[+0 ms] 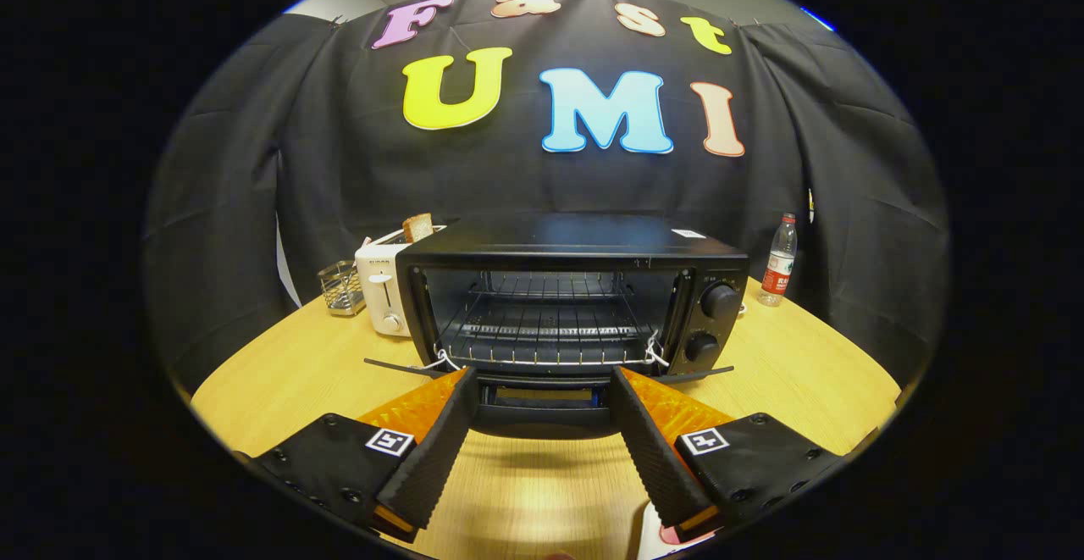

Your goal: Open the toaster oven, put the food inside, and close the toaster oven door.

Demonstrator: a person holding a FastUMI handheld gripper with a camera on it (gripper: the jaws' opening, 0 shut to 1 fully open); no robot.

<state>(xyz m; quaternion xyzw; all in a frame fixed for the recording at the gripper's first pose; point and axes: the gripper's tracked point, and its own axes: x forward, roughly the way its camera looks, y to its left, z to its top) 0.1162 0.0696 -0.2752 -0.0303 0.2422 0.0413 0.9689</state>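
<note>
Gripper (pixel 542 378): fingers spread wide, nothing between them but air; tips just over the front edge of the lowered door, not pressing on it.
Table (pixel 288 374): light wood, rounded edge, running under the fingers and out to both sides.
Small item at near edge: a white-and-pink bit (pixel 656 535) just beside the right finger's base; too cut off to tell what it is.
Toaster oven door (pixel 542 412): folded down flat toward the gripper, its edge spanning the gap between the fingertips.
Toaster oven (pixel 567 289): one, black, boxy, straight ahead just beyond the fingertips; cavity open and dark.
Rack (pixel 546 335): one wire shelf inside, white ties at its two front corners; nothing lying on it.
Knobs (pixel 718 300): two, black, stacked on the panel right of the cavity.
Toaster (pixel 381 285): one, white, touching or just beside the oven's left flank, slightly farther back.
Bread slice (pixel 417 227): one, brown, standing up out of the toaster's slot.
Wire basket (pixel 341 287): one, small, left of the toaster.
Bottle (pixel 779 259): one, clear plastic, red label, upright beyond the oven to the right, near the cloth wall.
</note>
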